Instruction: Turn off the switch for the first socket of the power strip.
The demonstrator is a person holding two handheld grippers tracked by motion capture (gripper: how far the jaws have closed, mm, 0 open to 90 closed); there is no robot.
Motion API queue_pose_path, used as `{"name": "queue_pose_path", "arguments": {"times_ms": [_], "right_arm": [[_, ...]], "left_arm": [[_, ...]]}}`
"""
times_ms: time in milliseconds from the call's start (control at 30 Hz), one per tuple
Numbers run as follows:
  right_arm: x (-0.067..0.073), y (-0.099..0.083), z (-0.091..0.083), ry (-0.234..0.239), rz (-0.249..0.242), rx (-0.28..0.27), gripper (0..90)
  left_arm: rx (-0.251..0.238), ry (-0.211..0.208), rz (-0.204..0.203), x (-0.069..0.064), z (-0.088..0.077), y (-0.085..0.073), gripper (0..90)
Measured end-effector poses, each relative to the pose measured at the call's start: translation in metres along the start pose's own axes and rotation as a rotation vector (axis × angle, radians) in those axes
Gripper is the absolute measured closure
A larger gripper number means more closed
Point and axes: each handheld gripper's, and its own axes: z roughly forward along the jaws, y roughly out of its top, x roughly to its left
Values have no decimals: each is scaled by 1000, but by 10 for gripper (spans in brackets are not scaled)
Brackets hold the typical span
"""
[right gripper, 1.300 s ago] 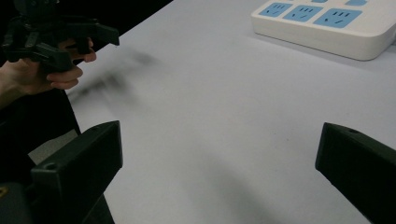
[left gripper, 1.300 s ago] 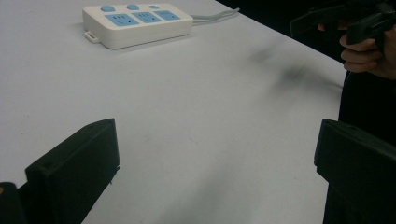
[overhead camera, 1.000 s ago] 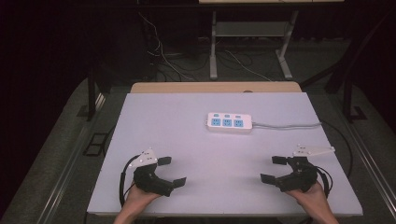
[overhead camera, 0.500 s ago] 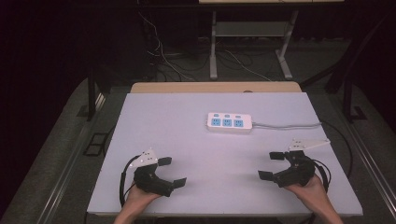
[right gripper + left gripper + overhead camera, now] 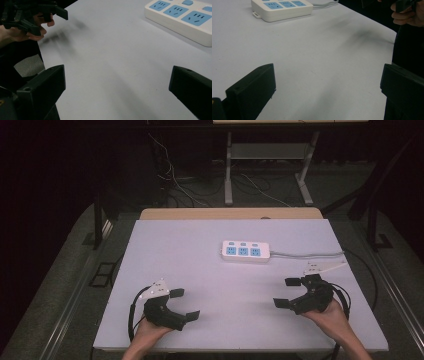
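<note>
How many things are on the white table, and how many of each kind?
Power strip, white with blue sockets: 1
Hand-held grippers, black, both open: 2, the left hand-held gripper and the right hand-held gripper
Total: 3 things on the table

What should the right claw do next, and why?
Probably move the right gripper forward toward the white power strip. Both it and the left gripper have their jaws open and hold nothing, and the strip lies apart from both on the table, nearer the right one.
</note>
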Motion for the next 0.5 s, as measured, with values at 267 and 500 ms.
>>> {"name": "queue_pose_path", "arguments": {"times_ms": [267, 500], "right_arm": [[-5, 10, 6, -2, -7, 16, 4], [-10, 17, 7, 0, -6, 17, 4]], "left_arm": [[0, -4, 2, 1, 0, 0, 0], [-5, -1, -4, 1, 0, 0, 0]]}}
